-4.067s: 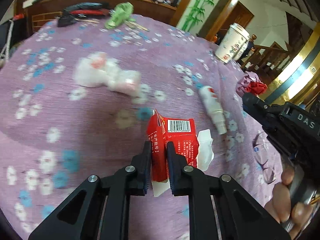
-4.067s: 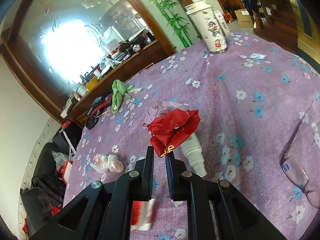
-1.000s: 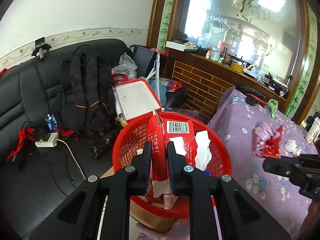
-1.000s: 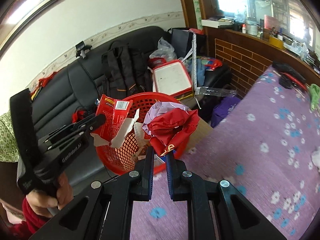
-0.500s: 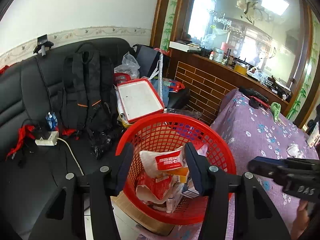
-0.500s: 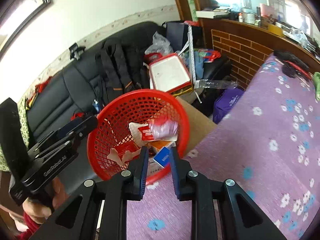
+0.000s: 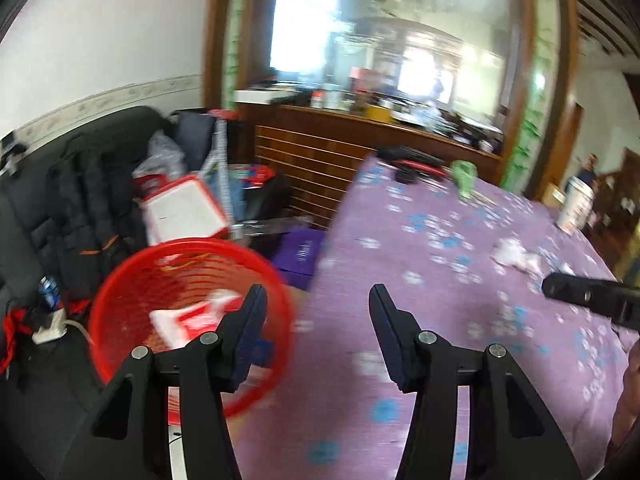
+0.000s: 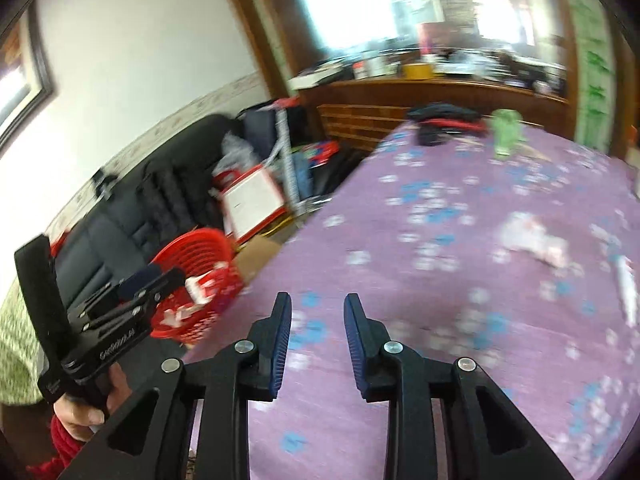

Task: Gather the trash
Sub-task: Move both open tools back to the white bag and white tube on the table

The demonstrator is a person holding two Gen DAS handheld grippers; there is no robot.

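Left side: red plastic mesh basket (image 7: 192, 312) on the floor by the black sofa (image 7: 48, 208) now holds the red-and-white carton (image 7: 192, 320) that the left gripper (image 7: 314, 300) carried a second ago, plus the red crumpled wrapper the right one had. Both pieces dropped, both are in the basket.

Left gripper: jaws wide apart, nothing between them, now aimed at the table edge rather than over the basket.

Right gripper (image 8: 316, 304): jaws opening, a narrower gap, empty. View has swung from the basket back onto the purple floral tablecloth (image 8: 460, 320). Frames are motion-blurred.

Remaining trash on the cloth, towards the right: crumpled white-and-pink plastic wad (image 8: 536, 240) and, at the far right edge, a white tube-like bottle (image 8: 628, 292), too blurred to be sure. Green scrunched item (image 8: 506, 132) at the far end.

My read: one drop cycle done, table not finished. Next target is likely the white wad.
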